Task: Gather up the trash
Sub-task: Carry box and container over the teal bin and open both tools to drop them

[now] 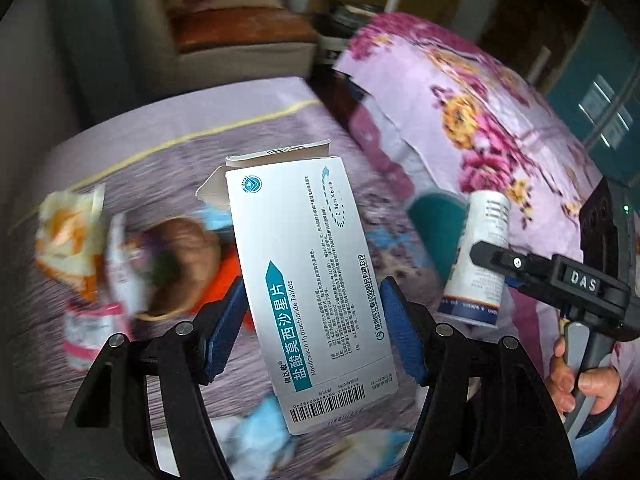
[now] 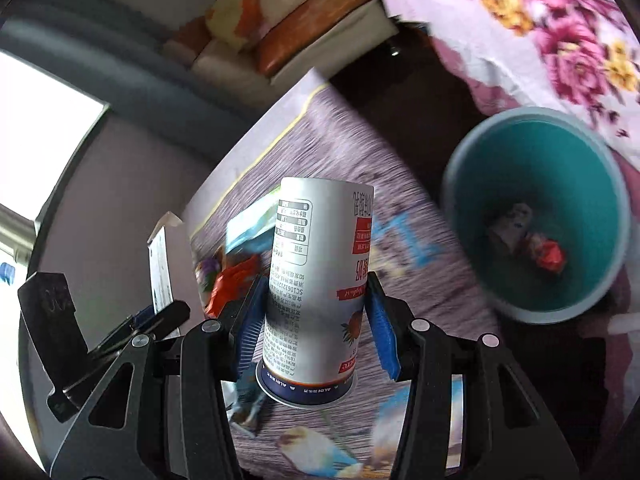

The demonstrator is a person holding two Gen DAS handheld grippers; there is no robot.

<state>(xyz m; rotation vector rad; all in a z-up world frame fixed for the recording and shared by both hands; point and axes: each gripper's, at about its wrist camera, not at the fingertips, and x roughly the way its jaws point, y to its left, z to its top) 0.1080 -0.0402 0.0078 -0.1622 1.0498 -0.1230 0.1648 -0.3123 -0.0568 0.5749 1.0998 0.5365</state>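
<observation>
my left tongs (image 1: 312,320) clamp a white medicine box (image 1: 308,280), lifted over the littered surface (image 1: 168,152); | my right tongs (image 2: 316,320) grip a white can (image 2: 320,276), upside down; | teal bin (image 2: 536,212) beside it, wrappers (image 2: 544,254) inside

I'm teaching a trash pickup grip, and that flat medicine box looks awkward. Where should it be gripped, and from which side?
Grip the medicine box across its width, pads on the two long narrow edges near the closed barcode end, as the left gripper does now. Come in along its length from that end: the far end has open flaps that would probably fold under pressure.
</observation>
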